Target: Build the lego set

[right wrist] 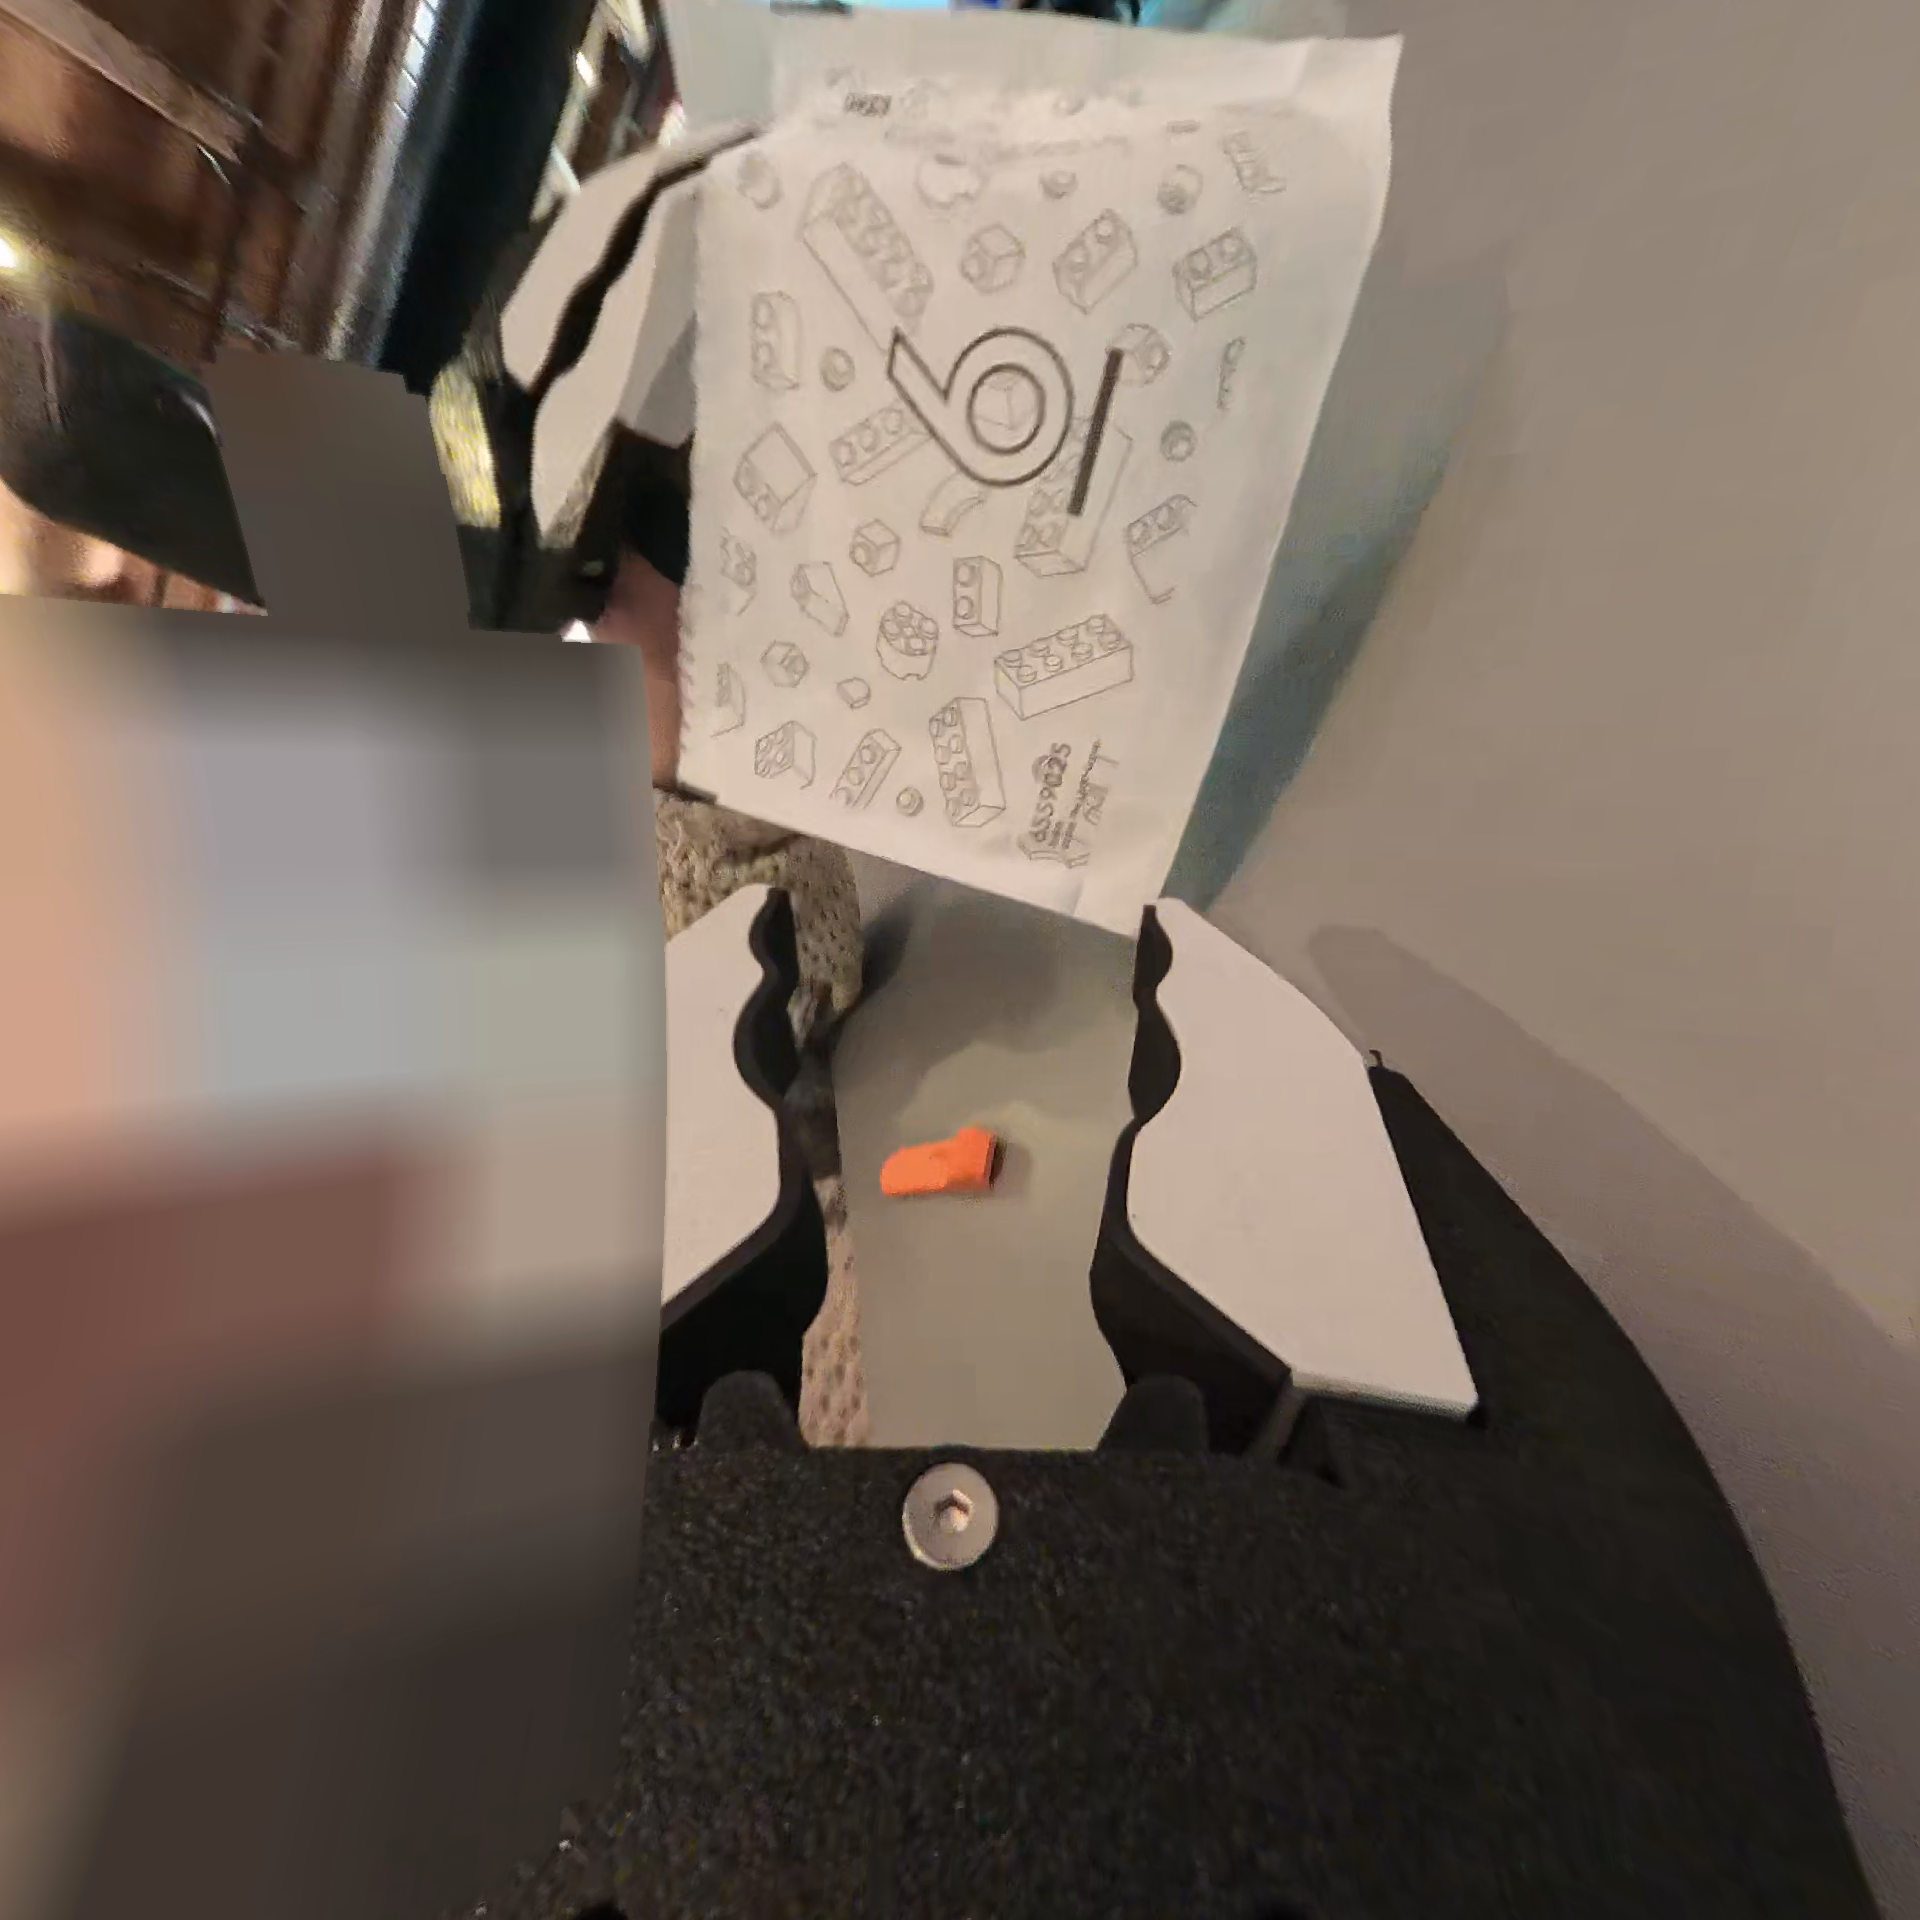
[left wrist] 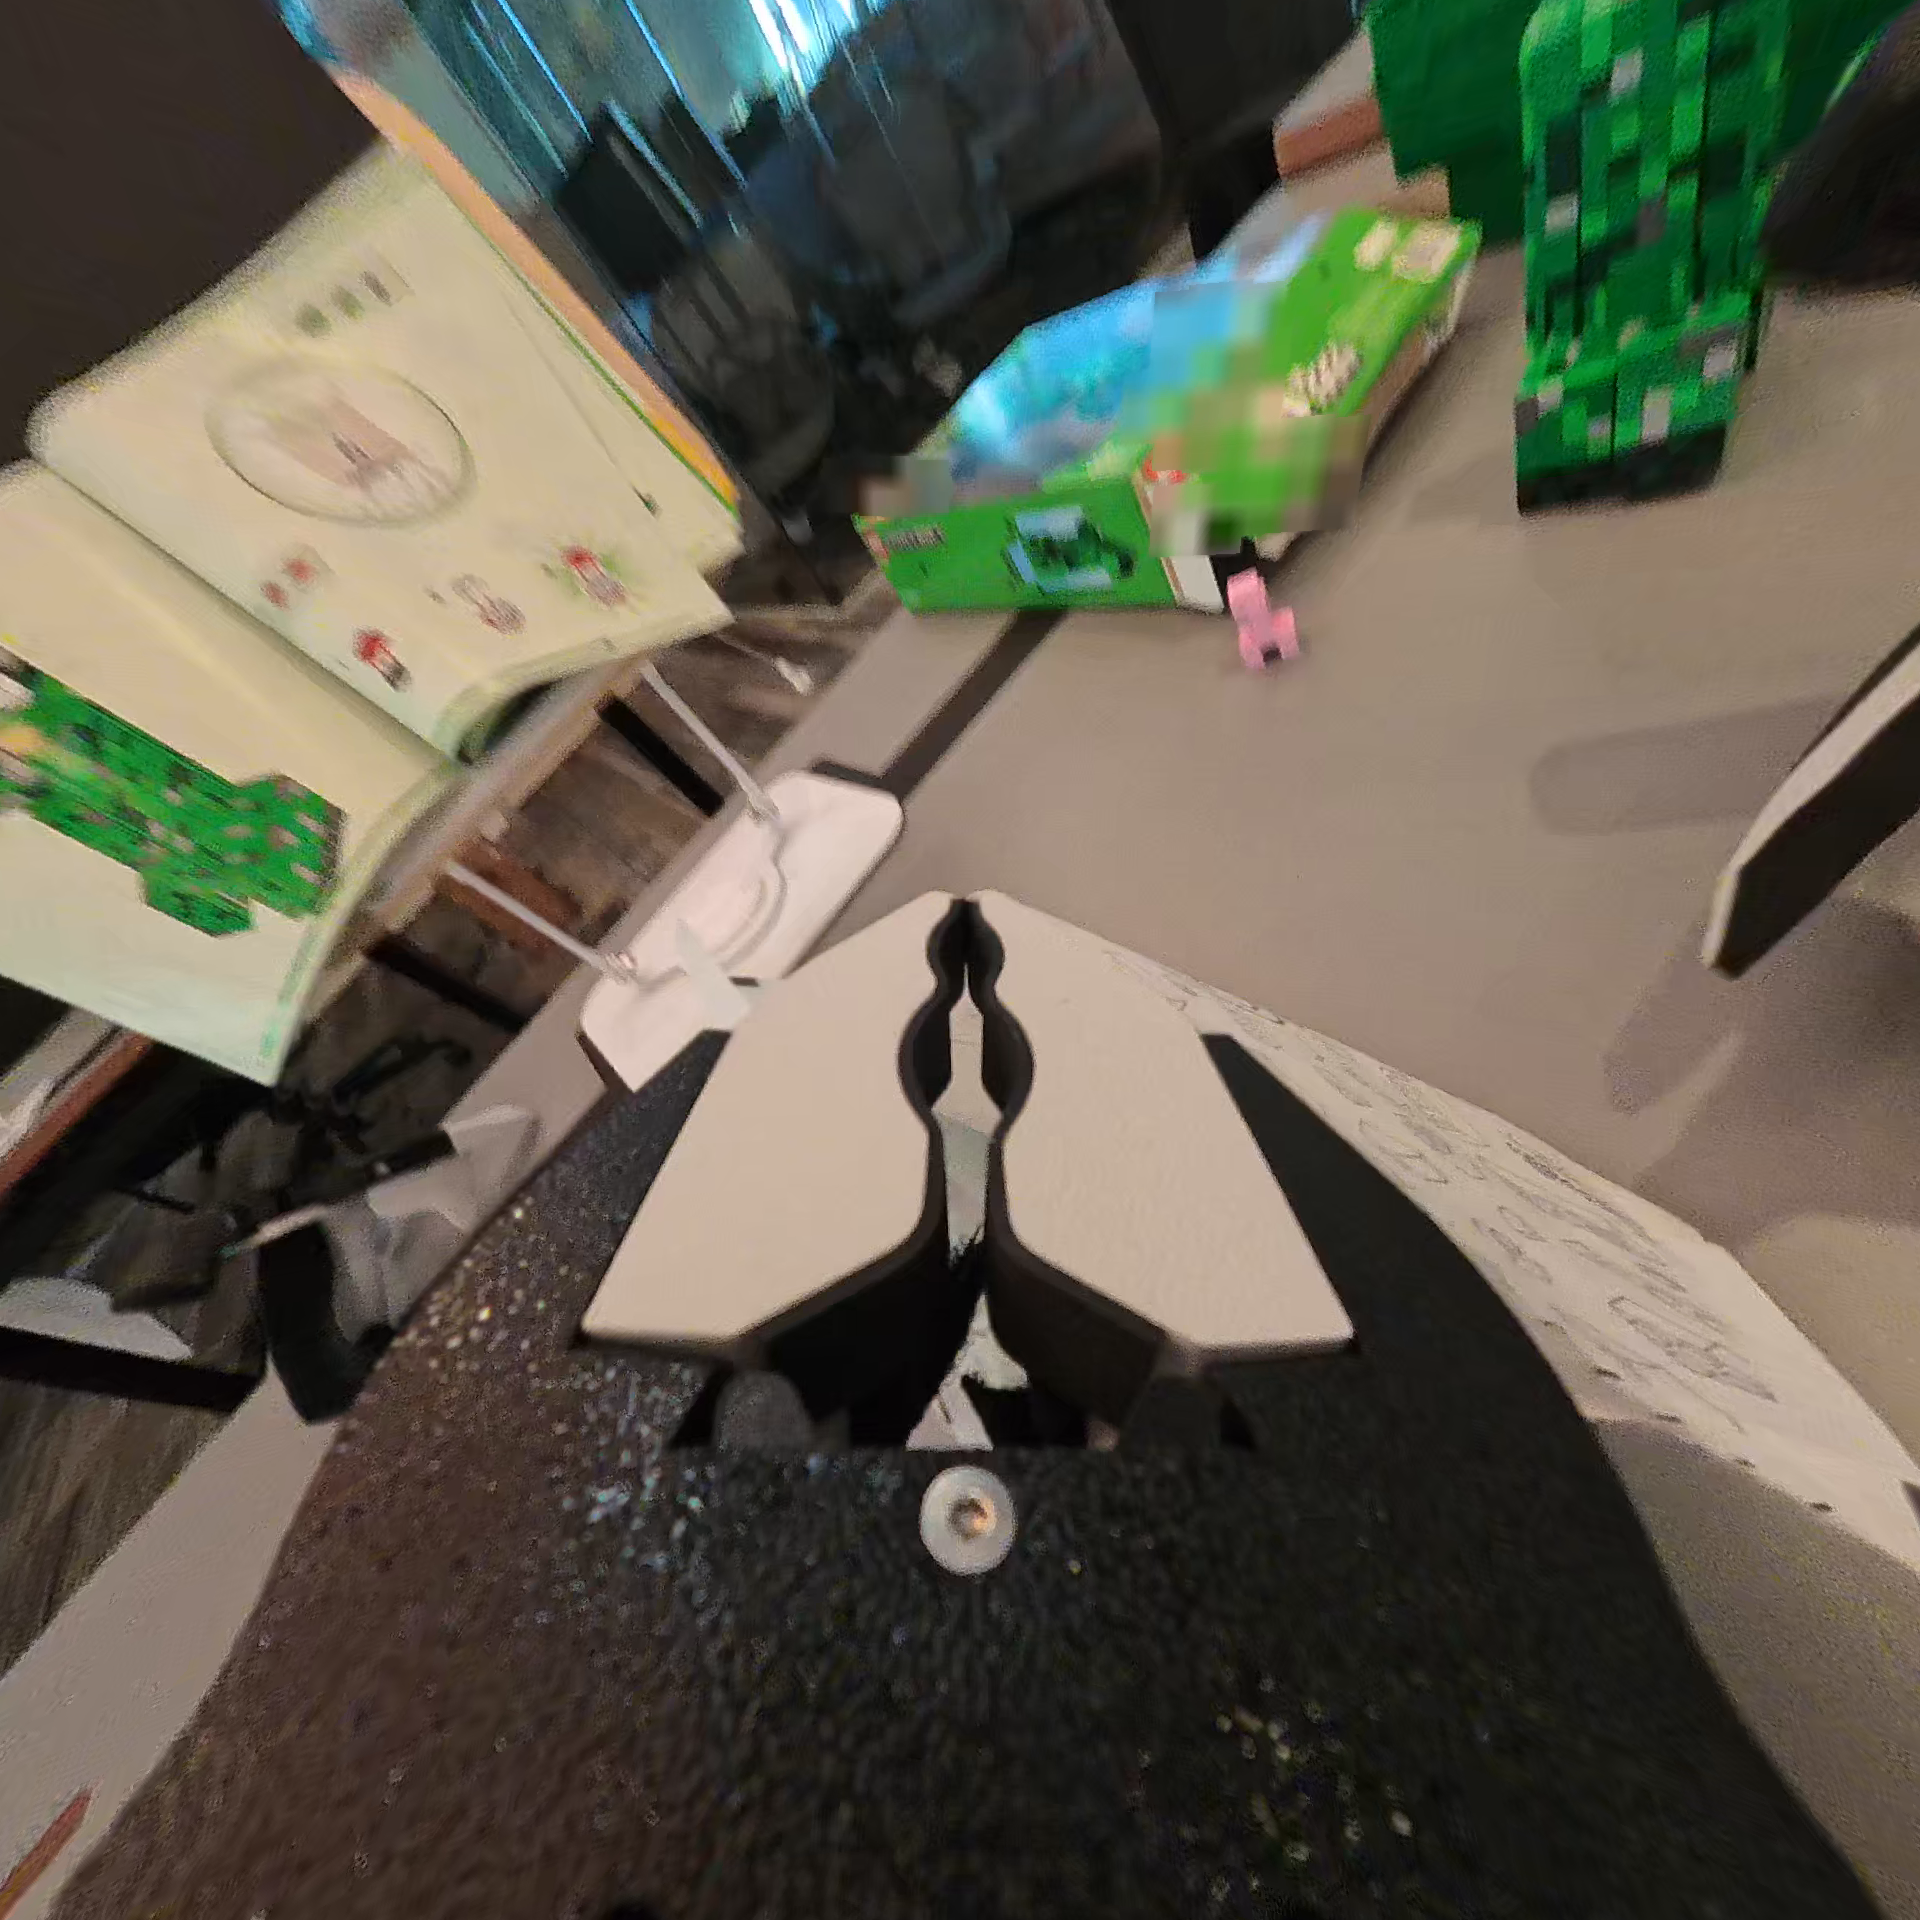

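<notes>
My left gripper (left wrist: 964,909) is shut on the edge of a white paper parts bag (left wrist: 1507,1205) printed with brick outlines. In the right wrist view the bag (right wrist: 997,468) hangs upright above the grey table, held at its left edge by the left gripper (right wrist: 675,197). My right gripper (right wrist: 961,925) is open and empty, low over the table. A small orange piece (right wrist: 940,1164) lies on the table between its fingers, touching neither. A tall green block figure (left wrist: 1621,260) stands at the far right in the left wrist view.
An open instruction booklet (left wrist: 343,540) rests on a clear stand (left wrist: 748,894) at the left. A green set box (left wrist: 1143,468) lies at the back, a small pink figure (left wrist: 1262,618) beside it. A knitted sleeve (right wrist: 769,862) lies below the bag. My hands' fingertips stand some 15 centimetres from each other. My right gripper is the nearer one to the tall green block figure (left wrist: 1621,260): about 30 centimetres, against 40 centimetres.
</notes>
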`<action>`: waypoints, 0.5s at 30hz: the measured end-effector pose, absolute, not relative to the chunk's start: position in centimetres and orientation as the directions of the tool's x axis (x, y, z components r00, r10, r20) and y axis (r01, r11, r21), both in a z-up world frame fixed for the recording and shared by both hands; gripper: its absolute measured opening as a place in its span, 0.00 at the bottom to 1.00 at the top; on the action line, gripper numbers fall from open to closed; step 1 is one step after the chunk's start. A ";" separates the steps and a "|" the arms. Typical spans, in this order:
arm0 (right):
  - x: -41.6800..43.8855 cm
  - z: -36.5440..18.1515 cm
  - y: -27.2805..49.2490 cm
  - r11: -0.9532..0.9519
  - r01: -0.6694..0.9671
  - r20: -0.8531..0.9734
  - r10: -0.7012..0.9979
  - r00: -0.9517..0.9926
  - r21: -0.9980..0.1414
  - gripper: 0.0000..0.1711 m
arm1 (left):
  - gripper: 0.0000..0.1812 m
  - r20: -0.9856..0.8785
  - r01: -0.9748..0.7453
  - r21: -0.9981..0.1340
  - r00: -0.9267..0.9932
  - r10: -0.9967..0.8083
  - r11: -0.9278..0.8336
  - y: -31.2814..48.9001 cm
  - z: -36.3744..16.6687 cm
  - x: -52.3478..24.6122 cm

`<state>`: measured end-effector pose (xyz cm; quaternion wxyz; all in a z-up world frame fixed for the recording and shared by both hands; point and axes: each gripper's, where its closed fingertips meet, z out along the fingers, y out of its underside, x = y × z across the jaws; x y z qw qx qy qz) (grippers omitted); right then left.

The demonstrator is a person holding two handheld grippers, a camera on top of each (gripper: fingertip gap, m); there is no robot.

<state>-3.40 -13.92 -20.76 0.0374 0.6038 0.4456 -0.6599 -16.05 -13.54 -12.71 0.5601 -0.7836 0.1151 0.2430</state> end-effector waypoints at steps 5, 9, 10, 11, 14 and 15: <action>-7.5 -18.8 -12.8 -0.713 0.473 -0.854 0.399 -0.333 -0.518 0.44 | 0.00 -0.495 -0.465 -0.867 0.845 0.204 -0.178 -14.2 -8.3 -17.3; -9.4 -16.4 -13.7 -0.843 0.415 -0.903 0.171 -0.394 -0.341 0.45 | 0.00 -0.500 -0.491 -0.864 0.805 0.319 -0.113 -14.8 -6.0 -18.5; -9.8 -16.2 -14.1 -0.859 0.412 -0.908 0.131 -0.399 -0.305 0.46 | 0.00 -0.507 -0.503 -0.858 0.791 0.342 -0.107 -15.0 -5.8 -18.7; -10.1 -15.9 -14.6 -0.870 0.422 -0.915 0.076 -0.397 -0.256 0.47 | 0.00 -0.517 -0.516 -0.850 0.774 0.365 -0.110 -15.0 -5.7 -18.9; -10.5 -14.6 -15.3 -0.892 0.439 -0.897 -0.102 -0.430 -0.109 0.48 | 0.00 -0.538 -0.543 -0.832 0.741 0.402 -0.113 -15.2 -5.8 -19.5; -10.9 -14.4 -15.0 -0.903 0.418 -0.893 -0.105 -0.438 -0.099 0.46 | 0.00 -0.533 -0.543 -0.834 0.744 0.403 -0.102 -15.3 -5.9 -19.5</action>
